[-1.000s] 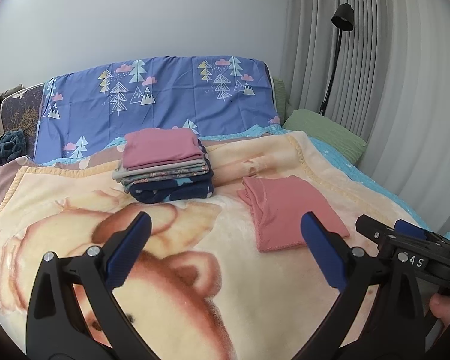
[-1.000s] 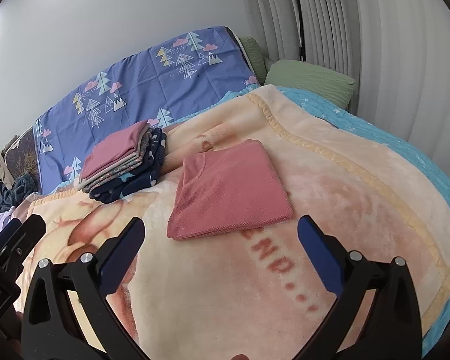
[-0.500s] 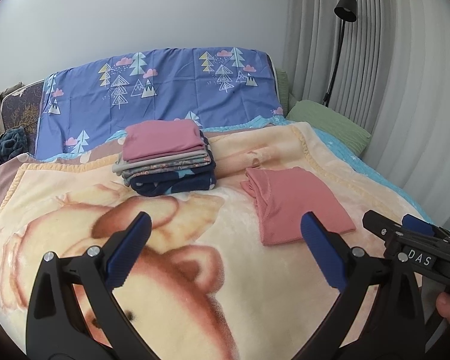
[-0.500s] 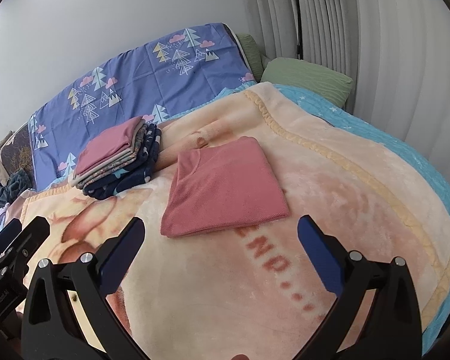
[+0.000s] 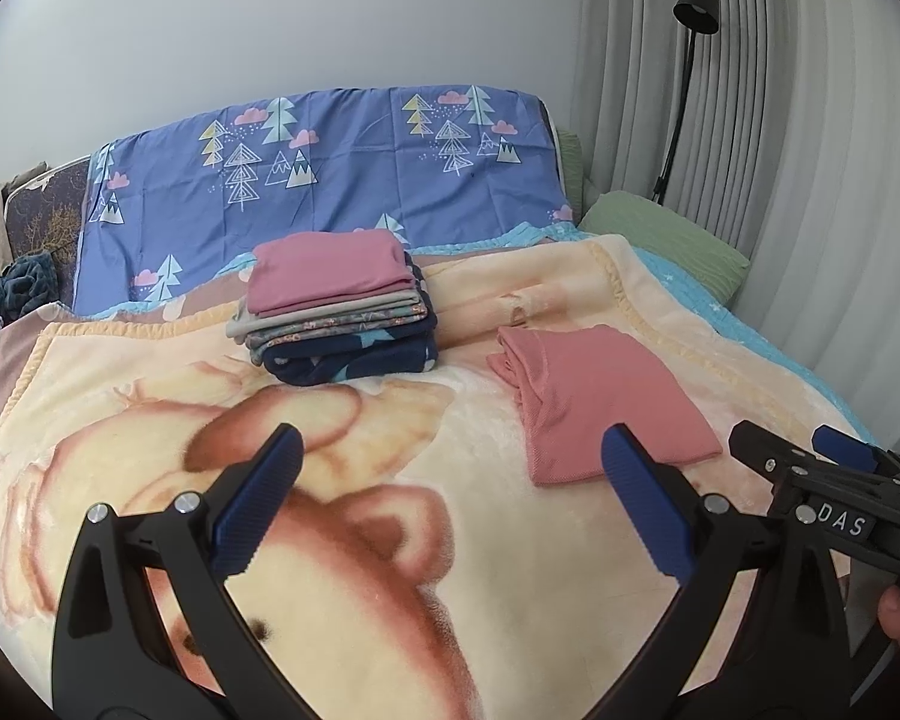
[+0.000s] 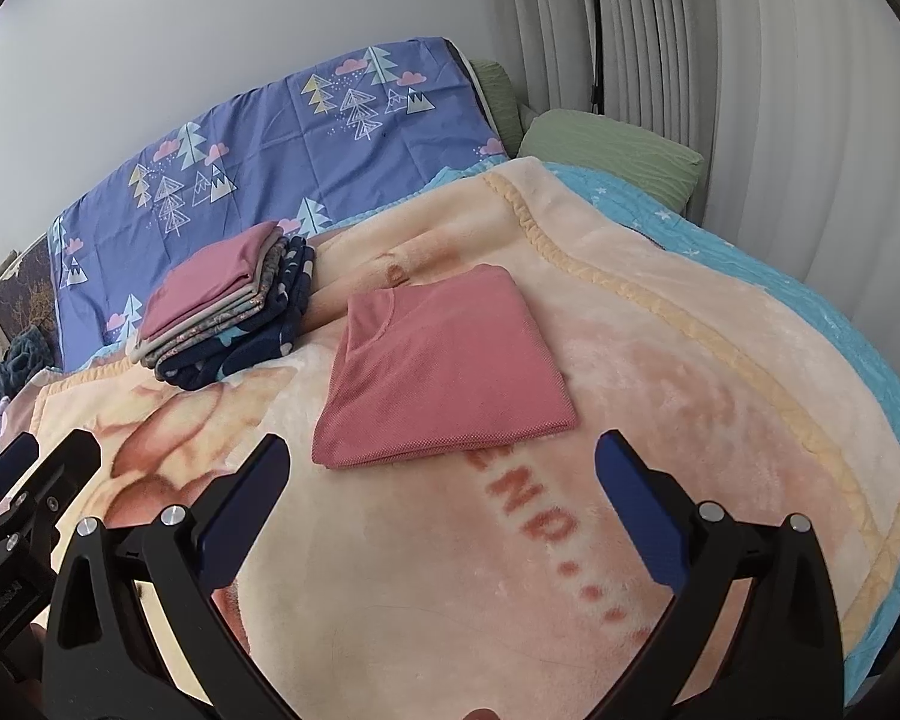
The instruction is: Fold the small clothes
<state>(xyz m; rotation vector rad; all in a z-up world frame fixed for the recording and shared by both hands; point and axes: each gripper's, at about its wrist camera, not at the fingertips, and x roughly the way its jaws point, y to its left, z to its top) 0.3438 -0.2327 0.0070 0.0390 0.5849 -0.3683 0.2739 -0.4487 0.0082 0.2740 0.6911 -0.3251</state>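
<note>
Blue-padded fingers of the left gripper (image 5: 447,507) and right gripper (image 6: 441,501) stand spread wide, holding nothing, above the plush peach blanket (image 6: 660,360). Just ahead lies the folded pink garment (image 6: 444,372), flat and apart from the stack of folded clothes (image 6: 222,318) near the blue tree-print sheet (image 5: 330,180). Risk, as judged: a one-sided pinch on the top layer alone would peel the fold open; pads may also snag the blanket pile.

A small black label (image 5: 842,524) on the right gripper (image 5: 822,468), seen at the right edge of the left wrist view, read "DAS" in white letters. The blanket (image 6: 660,360) carried red lettering (image 6: 546,525) reading "END..." near the right gripper's own camera.
</note>
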